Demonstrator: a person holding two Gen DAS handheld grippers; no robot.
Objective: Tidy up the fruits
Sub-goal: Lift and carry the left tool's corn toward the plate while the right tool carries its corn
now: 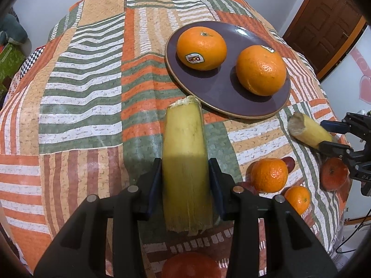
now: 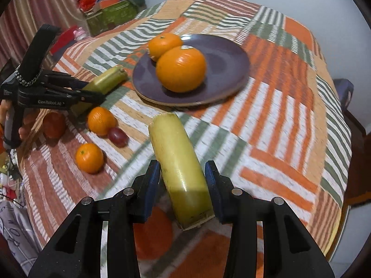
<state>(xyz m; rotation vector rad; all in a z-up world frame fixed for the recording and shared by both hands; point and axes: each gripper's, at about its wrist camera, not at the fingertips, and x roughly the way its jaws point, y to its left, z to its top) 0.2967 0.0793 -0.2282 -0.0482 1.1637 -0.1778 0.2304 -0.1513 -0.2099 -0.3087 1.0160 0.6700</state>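
Counter (image 1: 92,92) under striped patchwork cloth, purple plate (image 1: 215,102) carrying two oranges (image 1: 201,46), left gripper (image 1: 185,185) clamped on a yellow-green stalk piece (image 1: 183,139) beside the plate, right gripper (image 2: 183,185) clamped on another stalk piece (image 2: 178,157), small oranges (image 1: 270,175) loose nearby.

My left gripper (image 1: 185,185): matt black plastic, blue fingers (image 1: 155,185), dull metal pins. Held stalk piece (image 1: 183,153) waxy yellow, fibrous rough cut end. Plate (image 1: 215,92) glossy glazed purple. Oranges (image 1: 201,46) shiny, pitted. Desk cloth (image 1: 81,92) printed, matt.
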